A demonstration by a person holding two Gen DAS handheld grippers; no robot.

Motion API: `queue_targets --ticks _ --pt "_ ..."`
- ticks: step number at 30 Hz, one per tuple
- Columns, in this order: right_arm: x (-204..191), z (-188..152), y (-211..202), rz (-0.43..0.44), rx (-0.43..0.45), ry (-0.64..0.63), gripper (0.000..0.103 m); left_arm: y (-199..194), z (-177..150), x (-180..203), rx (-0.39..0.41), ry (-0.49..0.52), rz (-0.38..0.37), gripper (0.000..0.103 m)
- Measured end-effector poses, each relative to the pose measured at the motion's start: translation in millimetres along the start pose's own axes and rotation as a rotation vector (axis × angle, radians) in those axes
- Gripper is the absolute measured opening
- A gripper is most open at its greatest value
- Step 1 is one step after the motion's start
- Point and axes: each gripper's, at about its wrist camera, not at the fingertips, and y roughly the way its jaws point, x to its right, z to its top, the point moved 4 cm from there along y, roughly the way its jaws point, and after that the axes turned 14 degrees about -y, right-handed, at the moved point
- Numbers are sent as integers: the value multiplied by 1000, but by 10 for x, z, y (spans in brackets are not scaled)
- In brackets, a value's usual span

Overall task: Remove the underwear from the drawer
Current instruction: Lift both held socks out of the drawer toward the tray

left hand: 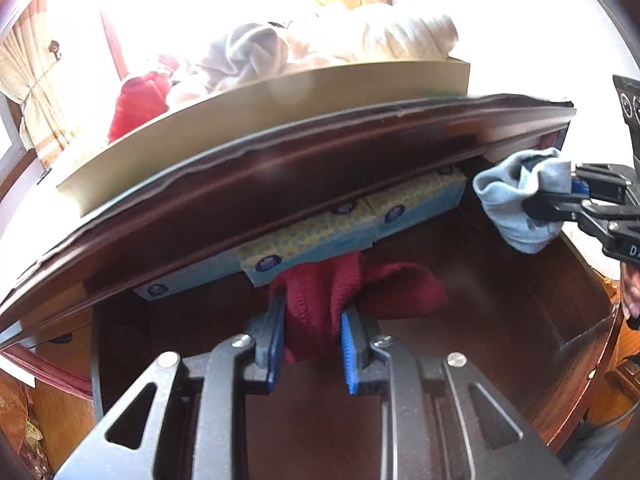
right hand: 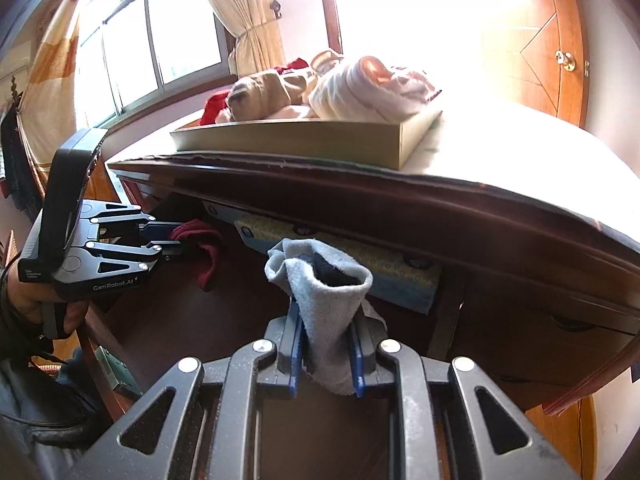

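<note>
The open drawer [left hand: 500, 280] of dark red-brown wood serves as reference; it stands pulled out beneath the overhanging edge of the worktop [right hand: 500, 148]. The left gripper [left hand: 312, 336] is above the drawer's interior, its jaws clamped on a dark red knitted garment [left hand: 332, 292], which bunches between the blue pads [left hand: 352, 354] and spreads out beyond them over the drawer floor; whether its far end touches the floor cannot be told. The right gripper [right hand: 326, 354] is over the right part of the drawer, its jaws clamped on a light blue-grey garment [right hand: 320, 280] that stands up out of the grip with an open, rolled mouth; in the left wrist view this garment [left hand: 516, 204] hangs clear above the drawer. At the back of the drawer, under the worktop edge, lies a row of tissue packs [left hand: 320, 236] printed yellow and blue. On the worktop above the drawer sits a shallow tan box [right hand: 304, 140], holding folded and bundled clothes in cream, beige and red [right hand: 348, 92]. A hand [right hand: 48, 300] grips the left gripper's handle at the drawer's left side. Behind the worktop are a curtained window [right hand: 152, 40] and a wooden door [right hand: 536, 48].
</note>
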Motion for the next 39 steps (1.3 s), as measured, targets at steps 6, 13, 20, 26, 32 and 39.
queue_targets --ticks 6,13,20,26,32,39 --pt "-14 2 -91 -12 44 -19 21 -92 0 -5 28 -9 13 22" --pt "-36 9 -157 -16 88 -22 21 -242 -41 -5 68 -33 10 22" --pt "-64 15 -229 -27 130 -32 21 -422 -90 -32 120 -47 8 22" --pt "-92 13 -305 -45 171 -48 21 -508 -92 -67 164 -61 1 22" --pt "-98 20 -360 -61 201 -53 21 -606 -148 -88 212 -73 -4 22" --pt "-174 36 -427 -92 239 -99 21 -676 -137 -115 277 -88 -4 22"
